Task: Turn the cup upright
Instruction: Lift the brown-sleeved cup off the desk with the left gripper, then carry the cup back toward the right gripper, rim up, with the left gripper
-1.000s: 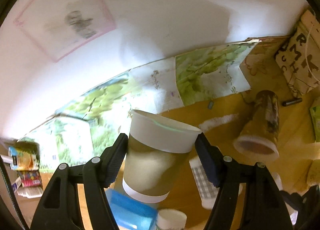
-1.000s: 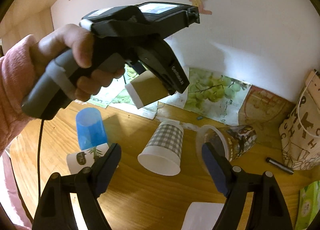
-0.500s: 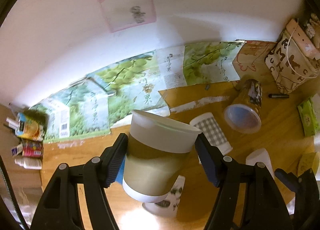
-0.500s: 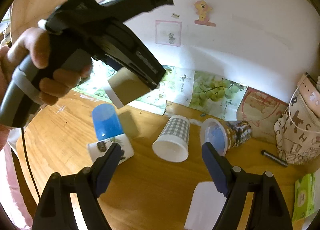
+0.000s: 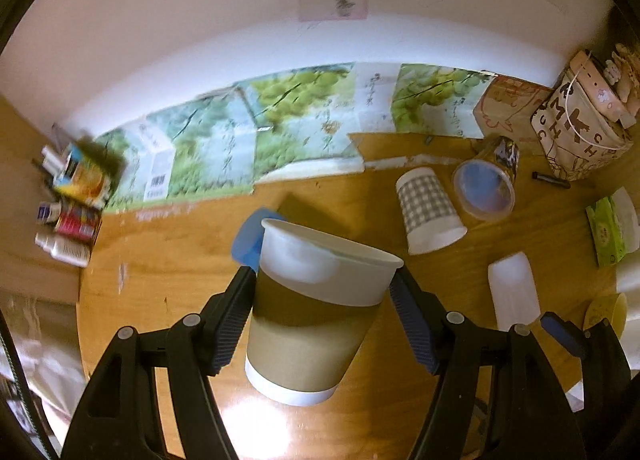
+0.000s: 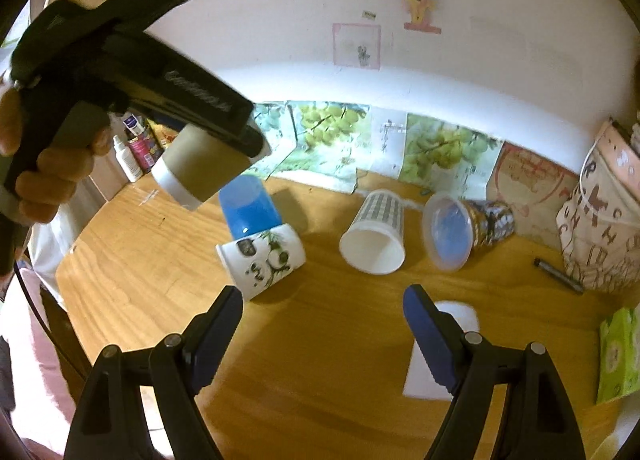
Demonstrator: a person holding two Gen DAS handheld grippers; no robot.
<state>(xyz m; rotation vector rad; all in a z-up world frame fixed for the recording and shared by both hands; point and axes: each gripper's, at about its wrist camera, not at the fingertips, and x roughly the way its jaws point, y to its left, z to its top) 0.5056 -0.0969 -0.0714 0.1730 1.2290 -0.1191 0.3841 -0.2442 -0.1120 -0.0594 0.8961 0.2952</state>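
the left gripper (image 5: 322, 302) clamps a brown paper cup (image 5: 316, 312) with white bands, held mouth up and slightly tilted at the centre of the left wrist view, off the wooden table (image 5: 168, 260). in the right wrist view that cup (image 6: 200, 169) sits at the upper left, above a blue cup (image 6: 250, 205) and a panda cup (image 6: 260, 260) lying on its side. the right gripper (image 6: 322, 318) is spread wide at the bottom centre, holding nothing. a checked cup (image 6: 376, 232) lies tipped over right of centre.
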